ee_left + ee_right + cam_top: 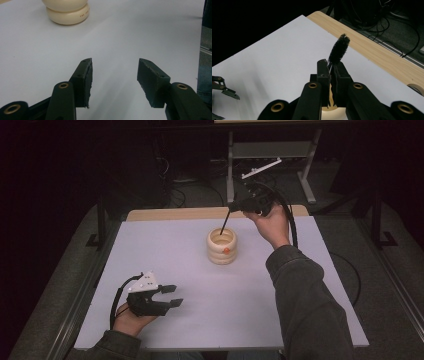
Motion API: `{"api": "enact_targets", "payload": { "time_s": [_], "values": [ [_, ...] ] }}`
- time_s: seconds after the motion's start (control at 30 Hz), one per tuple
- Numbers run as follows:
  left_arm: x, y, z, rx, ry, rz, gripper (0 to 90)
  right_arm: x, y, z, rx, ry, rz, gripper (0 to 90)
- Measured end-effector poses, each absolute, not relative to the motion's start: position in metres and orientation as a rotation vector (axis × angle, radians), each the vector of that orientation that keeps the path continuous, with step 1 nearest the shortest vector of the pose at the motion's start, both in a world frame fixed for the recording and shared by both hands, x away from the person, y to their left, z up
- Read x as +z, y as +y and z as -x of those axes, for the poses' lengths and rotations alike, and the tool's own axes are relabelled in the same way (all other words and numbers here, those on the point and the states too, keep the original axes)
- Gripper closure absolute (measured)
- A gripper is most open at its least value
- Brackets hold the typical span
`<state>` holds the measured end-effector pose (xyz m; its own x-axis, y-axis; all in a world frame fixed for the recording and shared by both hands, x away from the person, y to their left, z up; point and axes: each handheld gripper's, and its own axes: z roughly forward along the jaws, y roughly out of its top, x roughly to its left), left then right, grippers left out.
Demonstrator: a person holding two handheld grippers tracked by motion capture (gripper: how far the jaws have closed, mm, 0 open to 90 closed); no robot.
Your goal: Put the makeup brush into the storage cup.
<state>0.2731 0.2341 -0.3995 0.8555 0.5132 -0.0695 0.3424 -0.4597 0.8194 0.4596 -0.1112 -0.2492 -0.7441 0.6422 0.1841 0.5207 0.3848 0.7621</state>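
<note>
A cream, ribbed cup (221,246) with an orange mark stands at the middle of the white tabletop (210,320). Above its far right side, my right gripper (236,208) is shut on a thin black brush (225,223) that slants down into the cup. In the right gripper view the bristled end of the brush (339,48) sticks out past the closed right gripper (330,72), and the cup rim (332,111) shows below. My left gripper (175,296) rests near the front left, open, with nothing between its fingers. In the left gripper view it (115,75) faces the cup (66,11).
A wooden strip (175,214) runs along the table's far edge. Behind it are metal stand legs (231,165) and loose cables on a dark floor. A black cable (292,227) trails from the right gripper past the person's sleeve (305,300).
</note>
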Motion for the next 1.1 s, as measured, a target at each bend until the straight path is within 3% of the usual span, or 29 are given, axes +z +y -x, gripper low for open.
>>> {"api": "enact_targets", "payload": {
  "time_s": [1.1],
  "values": [
    [-0.399, 0.235, -0.274, 0.239, 0.619, -2.098, 43.9, -0.275, -0.109, -0.464, 1.293, 2.496, -1.090, 84.6]
  ]
}}
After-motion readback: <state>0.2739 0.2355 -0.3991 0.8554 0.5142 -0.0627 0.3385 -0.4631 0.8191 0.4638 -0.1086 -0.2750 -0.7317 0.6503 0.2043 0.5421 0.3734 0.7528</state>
